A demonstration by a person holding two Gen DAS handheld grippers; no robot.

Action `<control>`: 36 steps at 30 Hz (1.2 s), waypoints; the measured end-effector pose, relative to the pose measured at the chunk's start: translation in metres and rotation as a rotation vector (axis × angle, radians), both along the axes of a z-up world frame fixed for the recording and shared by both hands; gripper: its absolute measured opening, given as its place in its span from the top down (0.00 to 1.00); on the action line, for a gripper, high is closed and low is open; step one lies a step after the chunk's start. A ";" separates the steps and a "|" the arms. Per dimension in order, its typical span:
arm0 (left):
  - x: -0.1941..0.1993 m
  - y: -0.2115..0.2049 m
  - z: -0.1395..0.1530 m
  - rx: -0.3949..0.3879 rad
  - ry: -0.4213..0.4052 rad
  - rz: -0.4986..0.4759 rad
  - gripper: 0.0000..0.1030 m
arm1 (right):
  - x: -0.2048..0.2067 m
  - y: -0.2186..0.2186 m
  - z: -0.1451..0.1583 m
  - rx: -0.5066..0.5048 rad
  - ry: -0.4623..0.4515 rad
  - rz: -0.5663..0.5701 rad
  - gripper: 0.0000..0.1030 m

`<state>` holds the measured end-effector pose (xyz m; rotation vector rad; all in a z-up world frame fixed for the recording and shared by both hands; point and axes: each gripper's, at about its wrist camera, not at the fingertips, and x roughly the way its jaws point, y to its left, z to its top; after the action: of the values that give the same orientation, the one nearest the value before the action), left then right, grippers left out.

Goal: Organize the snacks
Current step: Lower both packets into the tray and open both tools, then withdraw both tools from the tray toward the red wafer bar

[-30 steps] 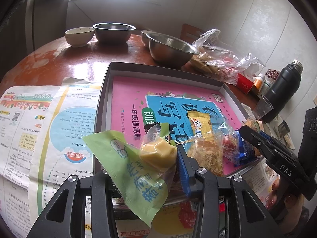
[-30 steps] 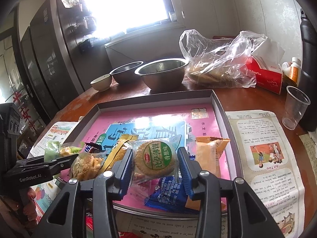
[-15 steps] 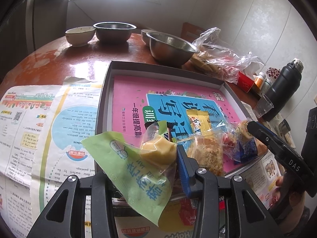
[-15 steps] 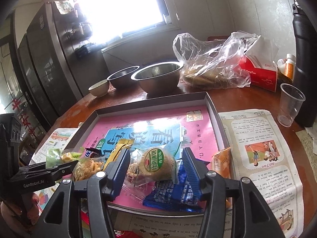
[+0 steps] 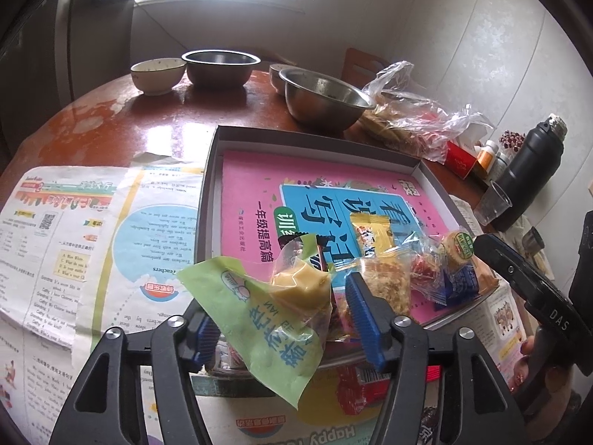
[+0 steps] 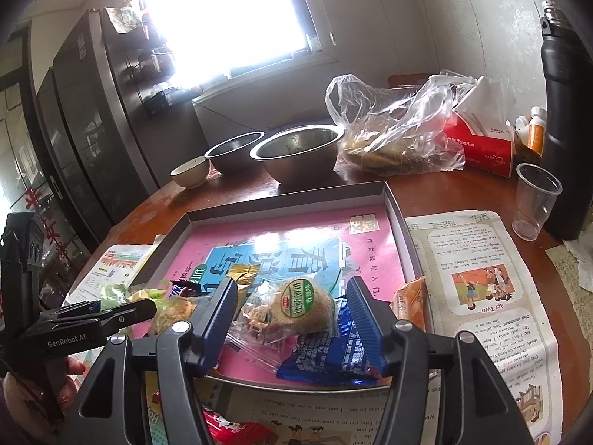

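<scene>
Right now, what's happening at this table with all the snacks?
A person holds a gripper in each hand, sorting wrapped snacks into a shallow box. The left gripper is opening around a green-wrapped yellow cake. The right gripper is opening around a round green-labelled biscuit at the box's near edge.

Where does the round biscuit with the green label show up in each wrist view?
Left wrist view: the round biscuit lies at the right, in the tray's near right corner, just left of the right gripper's black finger.
Right wrist view: it sits low at centre, between the right gripper fingers, whose jaws are opening.
Shared landmark: the blue packet right beside the biscuit.
</scene>
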<state>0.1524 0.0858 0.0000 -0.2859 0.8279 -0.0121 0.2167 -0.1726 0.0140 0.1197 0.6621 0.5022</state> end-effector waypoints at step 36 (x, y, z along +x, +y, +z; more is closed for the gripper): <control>-0.039 -0.012 0.038 0.045 -0.069 -0.050 0.25 | -0.045 -0.014 0.019 0.040 -0.019 0.034 0.37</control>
<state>0.1138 0.0741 0.0380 -0.2210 0.7652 -0.0502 0.1714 -0.1861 0.0327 0.1411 0.6363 0.5493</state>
